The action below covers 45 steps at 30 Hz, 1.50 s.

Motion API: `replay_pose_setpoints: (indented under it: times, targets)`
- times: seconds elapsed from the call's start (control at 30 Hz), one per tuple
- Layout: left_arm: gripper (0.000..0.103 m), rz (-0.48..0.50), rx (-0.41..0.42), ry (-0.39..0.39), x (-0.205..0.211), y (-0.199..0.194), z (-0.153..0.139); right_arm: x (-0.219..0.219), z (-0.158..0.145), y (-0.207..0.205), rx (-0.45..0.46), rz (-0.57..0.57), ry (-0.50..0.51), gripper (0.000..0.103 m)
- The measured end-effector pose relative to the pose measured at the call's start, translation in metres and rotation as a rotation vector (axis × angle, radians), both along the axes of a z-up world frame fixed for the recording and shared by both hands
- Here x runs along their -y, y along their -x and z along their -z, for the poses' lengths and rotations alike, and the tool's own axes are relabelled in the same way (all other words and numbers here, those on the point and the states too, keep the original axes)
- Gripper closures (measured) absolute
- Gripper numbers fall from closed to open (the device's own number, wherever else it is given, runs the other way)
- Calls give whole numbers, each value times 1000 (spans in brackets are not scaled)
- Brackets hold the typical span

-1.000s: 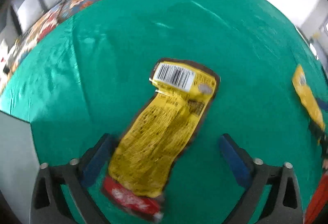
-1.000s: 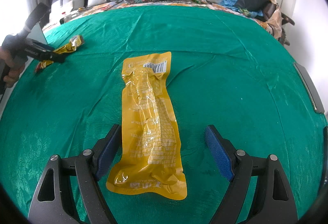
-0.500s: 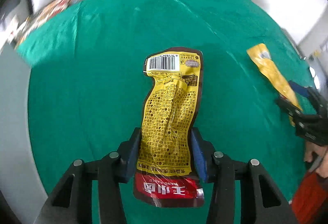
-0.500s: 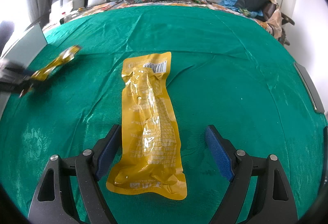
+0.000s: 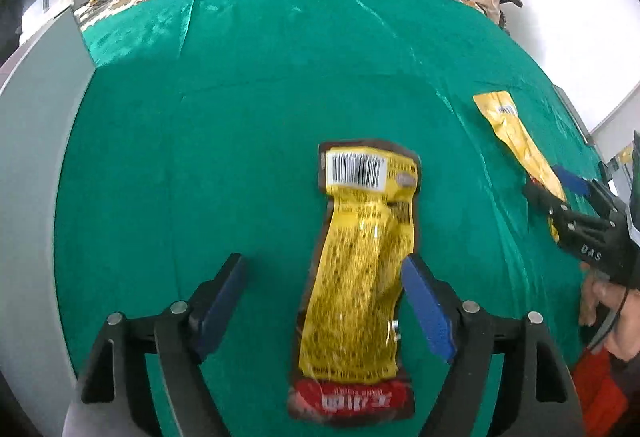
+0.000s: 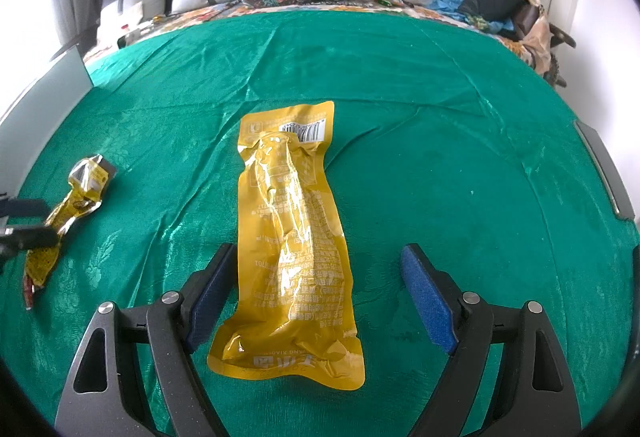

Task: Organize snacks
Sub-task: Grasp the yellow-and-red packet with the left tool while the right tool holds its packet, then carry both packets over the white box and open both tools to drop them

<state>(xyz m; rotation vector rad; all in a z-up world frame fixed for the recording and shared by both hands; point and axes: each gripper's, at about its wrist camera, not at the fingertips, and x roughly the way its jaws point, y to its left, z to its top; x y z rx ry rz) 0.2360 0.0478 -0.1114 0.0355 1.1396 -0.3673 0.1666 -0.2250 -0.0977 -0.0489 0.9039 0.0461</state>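
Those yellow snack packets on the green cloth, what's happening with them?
A person is sorting snacks with a two-finger gripper in each hand. The left gripper has just been opening around the yellow and red snack packet, which lies between its fingers on the green cloth; the pads no longer squeeze it. The right gripper hangs open over the plain yellow snack pouch, not gripping it. Neither packet is held.
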Motion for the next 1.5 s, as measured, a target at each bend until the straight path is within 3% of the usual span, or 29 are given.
replay_pose_setpoints:
  times: [0.1,0.2,0.27,0.3,0.33,0.37,0.4,0.43,0.47,0.53,0.63,0.77,0.97,1.07,1.2,1.27,1.33,1.5]
  targets:
    - [25,63,-1,-40,15,2,2,0,0,-1,-12,-2,7,18]
    - [23,160,52,-157,34,22,4,0,-5,-13,-140,18,13,18]
    - [24,170,54,-136,35,27,5,0,-9,-25,-225,30,5,18]
    - [31,153,53,-128,33,26,4,-1,-11,-31,-246,28,-3,18]
    - [49,136,66,-124,30,26,2,-2,-13,-37,-260,20,-2,18]
    - [52,126,67,-122,28,26,0,-4,-13,-43,-275,9,10,19]
    - [63,115,62,-120,26,25,-1,-5,-12,-47,-286,-2,17,22]
    - [66,108,57,-110,22,24,-2,-5,-11,-49,-294,-17,10,32]
    - [67,103,51,-88,19,25,-2,-6,-13,-49,-283,-24,21,46]
    - [69,69,37,-33,9,26,-3,-3,-20,-44,-284,-25,-9,60]
    - [69,-7,36,68,-9,35,-8,17,-31,-27,-270,0,-168,61]
    - [69,-92,55,210,-31,55,-25,32,-45,-6,-240,24,-279,61]
    - [69,-191,165,413,-70,93,-89,24,-67,11,-213,3,-373,60]
    - [69,-242,240,483,-100,118,-129,-3,-92,16,-174,-59,-390,60]
    - [69,-325,340,486,-163,147,-175,-67,-134,18,-122,-198,-428,60]
    - [68,-376,373,449,-200,162,-189,-103,-149,20,-110,-271,-450,60]
    - [68,-440,396,354,-237,173,-197,-151,-165,22,-106,-365,-474,60]
    - [67,-586,362,203,-308,196,-178,-274,-191,37,-133,-592,-514,59]
